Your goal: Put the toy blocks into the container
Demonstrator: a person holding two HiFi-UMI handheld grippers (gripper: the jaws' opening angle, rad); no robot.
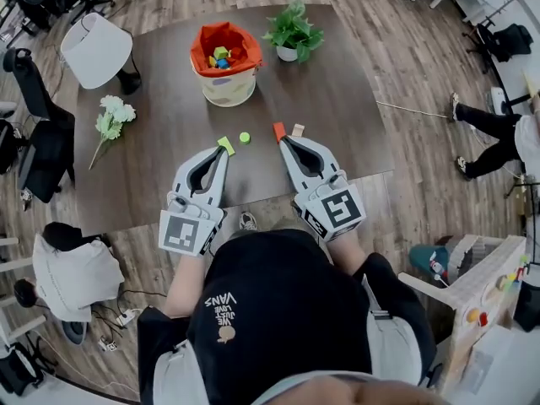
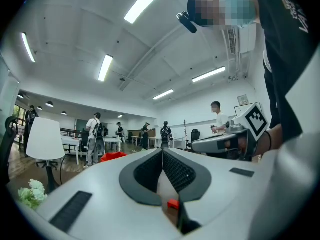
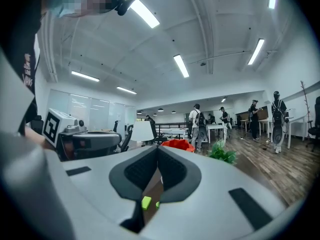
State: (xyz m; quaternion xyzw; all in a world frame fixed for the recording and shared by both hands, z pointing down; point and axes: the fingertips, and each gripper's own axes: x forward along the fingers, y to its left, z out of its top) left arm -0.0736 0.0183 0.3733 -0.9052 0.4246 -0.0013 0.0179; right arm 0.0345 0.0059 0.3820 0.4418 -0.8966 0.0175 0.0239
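Since the left gripper and right gripper both have jaws together on nothing, each needs opening first. Nearer the person than the orange-lined cream fabric container, the lime-green toy block and red toy block lie at, perhaps touching, the tips; squarely straddling one before clamping seems best.
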